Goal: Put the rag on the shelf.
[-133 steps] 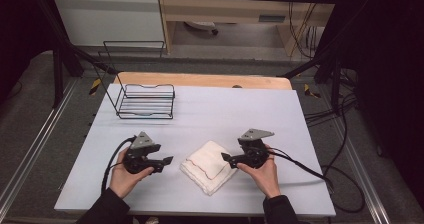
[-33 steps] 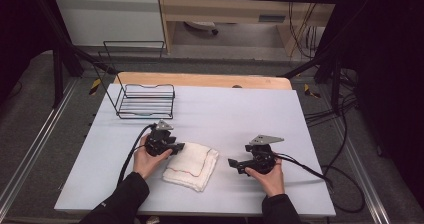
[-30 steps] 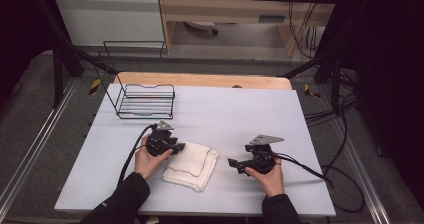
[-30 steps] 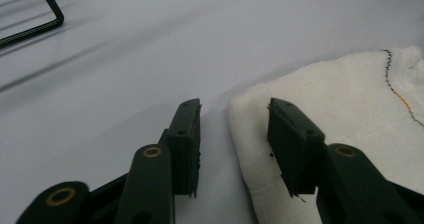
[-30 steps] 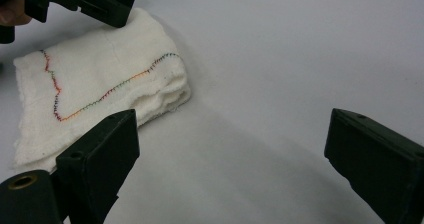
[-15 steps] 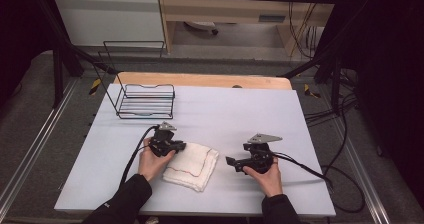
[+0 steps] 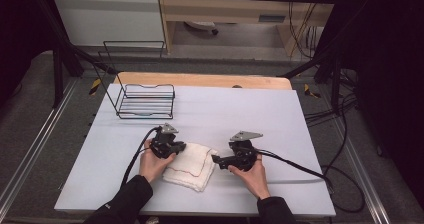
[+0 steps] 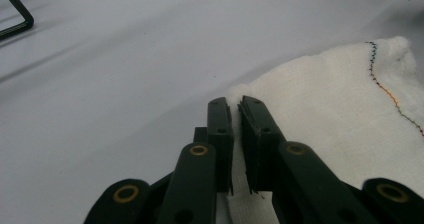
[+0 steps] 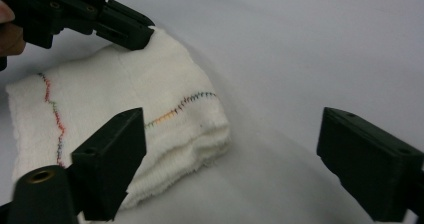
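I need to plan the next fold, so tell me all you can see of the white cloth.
The white cloth is soft, woven and folded into several layers, with a wavy line of multicoloured stitching. It lies flat on the table near its front edge. The left tool is shut on its far left corner; the right tool stands open beside its right corner, not touching.

Left gripper (image 7: 181, 146): we are seeing a black body with a grey three-cornered plate behind the fingers.
Right gripper (image 7: 214, 159): we are seeing the same black build and grey plate.
Fingers (image 8: 220, 129): we are looking at flat black pads, with brass-coloured rivets in the links behind them.
Cables (image 7: 295, 163): we are noting black leads trailing back from each body, away from the fingers.
Sleeves (image 7: 125, 199): we are wearing dark long sleeves.
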`<move>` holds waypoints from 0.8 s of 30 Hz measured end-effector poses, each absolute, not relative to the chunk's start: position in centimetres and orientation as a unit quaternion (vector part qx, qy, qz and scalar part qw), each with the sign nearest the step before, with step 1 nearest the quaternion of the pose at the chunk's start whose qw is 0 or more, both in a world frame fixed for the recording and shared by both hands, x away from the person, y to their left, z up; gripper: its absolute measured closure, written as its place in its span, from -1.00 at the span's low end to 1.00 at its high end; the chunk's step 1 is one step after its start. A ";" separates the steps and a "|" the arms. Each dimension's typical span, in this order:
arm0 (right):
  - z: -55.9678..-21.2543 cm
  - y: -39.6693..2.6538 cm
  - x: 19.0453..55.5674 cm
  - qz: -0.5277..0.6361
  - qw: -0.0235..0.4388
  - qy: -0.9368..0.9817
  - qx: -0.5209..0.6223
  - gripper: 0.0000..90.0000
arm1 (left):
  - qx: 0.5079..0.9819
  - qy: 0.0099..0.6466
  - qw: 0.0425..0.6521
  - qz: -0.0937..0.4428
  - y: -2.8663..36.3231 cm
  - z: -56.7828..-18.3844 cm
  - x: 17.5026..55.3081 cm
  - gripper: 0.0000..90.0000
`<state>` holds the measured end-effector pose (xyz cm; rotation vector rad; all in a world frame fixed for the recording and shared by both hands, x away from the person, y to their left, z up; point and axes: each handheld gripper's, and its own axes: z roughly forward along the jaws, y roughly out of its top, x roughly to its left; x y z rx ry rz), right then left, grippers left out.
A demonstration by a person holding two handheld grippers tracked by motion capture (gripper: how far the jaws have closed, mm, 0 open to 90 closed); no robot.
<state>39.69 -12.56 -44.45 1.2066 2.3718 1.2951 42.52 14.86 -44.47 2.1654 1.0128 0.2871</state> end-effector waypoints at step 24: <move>-45.6 -10.0 40.0 0.414 0.056 0.797 0.435 0.63 | 0.837 0.392 0.369 0.099 15.2 -44.6 42.7 0.82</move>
